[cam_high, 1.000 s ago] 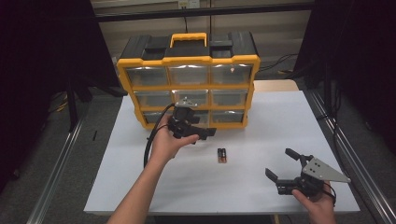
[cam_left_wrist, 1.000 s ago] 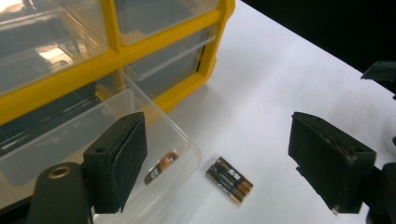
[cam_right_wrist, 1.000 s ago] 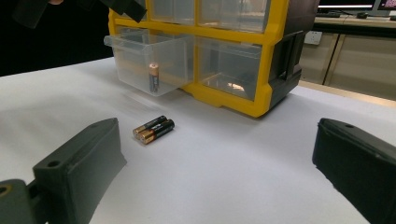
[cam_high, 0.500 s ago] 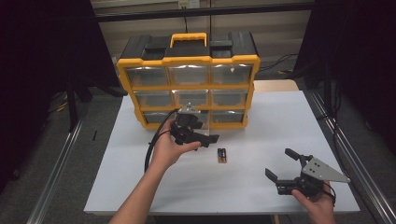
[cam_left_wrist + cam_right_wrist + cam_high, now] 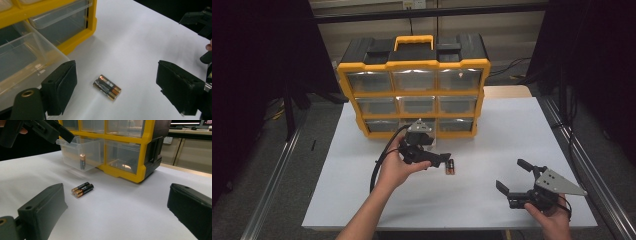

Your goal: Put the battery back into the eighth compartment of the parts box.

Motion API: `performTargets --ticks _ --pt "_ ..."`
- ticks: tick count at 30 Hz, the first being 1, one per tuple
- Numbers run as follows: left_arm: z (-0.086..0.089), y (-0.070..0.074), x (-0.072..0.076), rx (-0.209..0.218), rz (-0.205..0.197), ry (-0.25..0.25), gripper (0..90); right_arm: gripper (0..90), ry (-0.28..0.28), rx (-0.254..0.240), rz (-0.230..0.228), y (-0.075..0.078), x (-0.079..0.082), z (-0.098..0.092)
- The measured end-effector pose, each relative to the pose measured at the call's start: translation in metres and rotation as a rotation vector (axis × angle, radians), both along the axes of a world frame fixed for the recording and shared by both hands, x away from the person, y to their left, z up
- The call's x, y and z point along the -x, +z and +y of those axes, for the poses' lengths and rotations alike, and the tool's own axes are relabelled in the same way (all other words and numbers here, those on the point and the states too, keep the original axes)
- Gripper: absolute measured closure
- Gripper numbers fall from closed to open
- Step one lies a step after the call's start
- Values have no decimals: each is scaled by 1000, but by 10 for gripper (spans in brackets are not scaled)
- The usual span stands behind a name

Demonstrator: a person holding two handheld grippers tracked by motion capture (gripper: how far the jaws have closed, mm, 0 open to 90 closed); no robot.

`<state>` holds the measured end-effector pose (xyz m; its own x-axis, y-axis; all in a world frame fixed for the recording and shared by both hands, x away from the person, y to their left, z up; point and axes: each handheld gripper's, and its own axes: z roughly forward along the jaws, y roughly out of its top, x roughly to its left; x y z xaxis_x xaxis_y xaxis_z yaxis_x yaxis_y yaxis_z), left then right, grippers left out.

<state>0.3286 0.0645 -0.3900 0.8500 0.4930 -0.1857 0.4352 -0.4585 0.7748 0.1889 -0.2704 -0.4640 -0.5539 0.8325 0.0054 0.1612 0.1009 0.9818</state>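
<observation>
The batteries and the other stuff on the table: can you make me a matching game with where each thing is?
Things:
1. two batteries
2. single battery
3. left tool
4. right tool

Places:
A. upright in the pulled-out clear drawer
B. lying side by side on the white table
C. near the table's front edge, jaws open
D. just above the two batteries, jaws open

Pairs: 1-B, 2-A, 3-D, 4-C

The high view looks forward and down over the white desk (image 5: 492,200) toward the yellow plastic drawer cabinet (image 5: 414,92). Both gripper views sit low and close, sharing the paired batteries (image 5: 107,86) just before that cabinet.
</observation>
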Motion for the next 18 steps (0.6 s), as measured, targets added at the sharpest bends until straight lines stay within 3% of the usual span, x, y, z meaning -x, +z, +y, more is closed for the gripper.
performTargets --ticks 16,18 --pt "-2 -21 5 -8 -6 22 279 11 0 -2 2 0 1 0" --pt "-3 -22 6 -30 -2 30 311 11 1 -3 -1 0 0 0"
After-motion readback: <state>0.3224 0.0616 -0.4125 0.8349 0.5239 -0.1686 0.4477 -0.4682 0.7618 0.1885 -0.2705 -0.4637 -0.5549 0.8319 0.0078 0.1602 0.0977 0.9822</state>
